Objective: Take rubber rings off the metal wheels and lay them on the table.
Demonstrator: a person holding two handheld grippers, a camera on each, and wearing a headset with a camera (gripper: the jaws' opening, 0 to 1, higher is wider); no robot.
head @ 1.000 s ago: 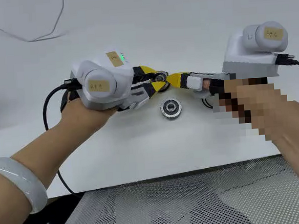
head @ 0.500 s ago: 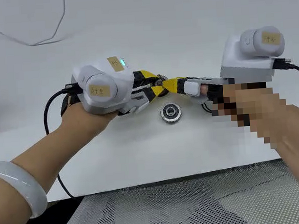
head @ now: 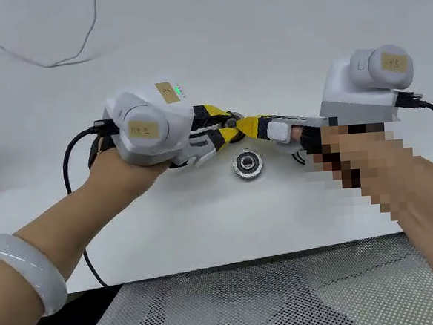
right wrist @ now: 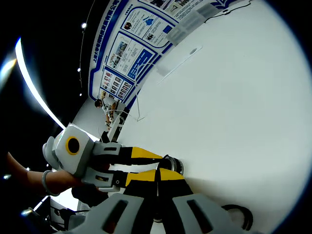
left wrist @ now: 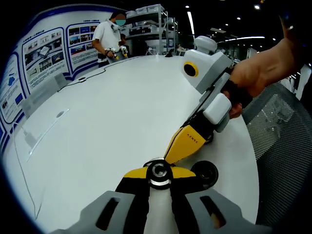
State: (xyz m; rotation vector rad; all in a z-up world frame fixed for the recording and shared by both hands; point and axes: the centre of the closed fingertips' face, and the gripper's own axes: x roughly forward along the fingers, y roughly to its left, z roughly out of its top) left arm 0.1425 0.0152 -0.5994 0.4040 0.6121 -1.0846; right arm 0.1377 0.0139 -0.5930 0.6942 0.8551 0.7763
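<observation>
Currently: white table (head: 205, 208). Left gripper (head: 228, 123), jaws clamped on a metal wheel (left wrist: 158, 173), holds it above the table at centre. Right gripper (right wrist: 156, 175) has its jaws nearly together at that wheel's right rim; I cannot tell if they grip the rubber ring. A second wheel (head: 248, 161) lies just nearer, and a loose ring (head: 298, 155) lies to the right. Advice: keep the left still and peel the ring slowly rightward.
</observation>
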